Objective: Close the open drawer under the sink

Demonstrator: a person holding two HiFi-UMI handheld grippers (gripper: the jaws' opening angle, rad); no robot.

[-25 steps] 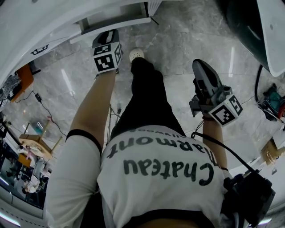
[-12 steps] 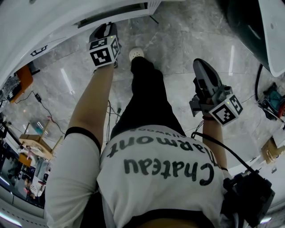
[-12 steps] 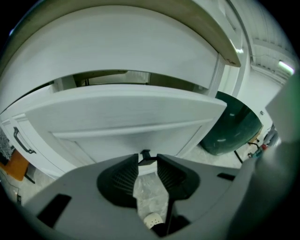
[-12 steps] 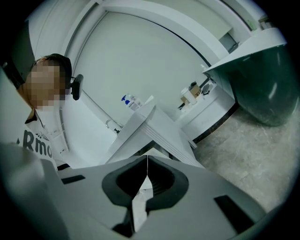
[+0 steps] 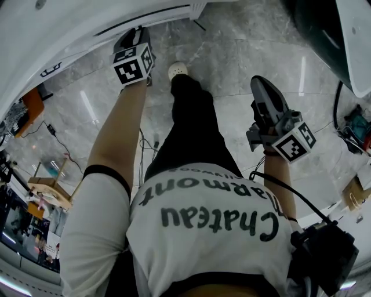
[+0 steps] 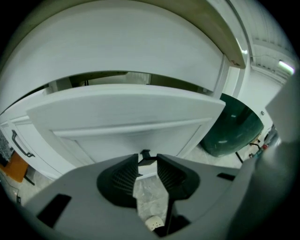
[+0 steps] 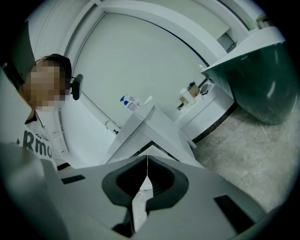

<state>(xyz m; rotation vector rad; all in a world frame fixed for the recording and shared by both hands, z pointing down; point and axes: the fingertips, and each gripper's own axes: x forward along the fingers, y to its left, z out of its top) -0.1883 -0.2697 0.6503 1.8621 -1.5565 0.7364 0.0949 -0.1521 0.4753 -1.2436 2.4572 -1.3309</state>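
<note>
Left gripper (image 5: 130, 36) sits at eleven o'clock in the head view, its tips close up to the white drawer (image 5: 168, 17). That drawer runs along twelve o'clock with only a thin dark slit above its front. At three o'clock the right gripper (image 5: 264, 87) hangs over the marble floor (image 5: 232, 52), well apart from the cabinet. In the left gripper view we see the jaws spread, having just been opening, with nothing between them but floor. Here the drawer (image 6: 126, 112) fills twelve o'clock, its front standing proud of the cabinet with a dark gap above. The tips lie just at its lower edge, though we cannot tell whether they touch it. In the right gripper view that gripper (image 7: 147, 165) has its jaws pressed together on nothing, and the drawer (image 7: 154, 124) juts out at twelve o'clock. We judge the closing push to be under way and close to done. The next move calls for a straight shove along the drawer's travel until its front sits flush.
</note>
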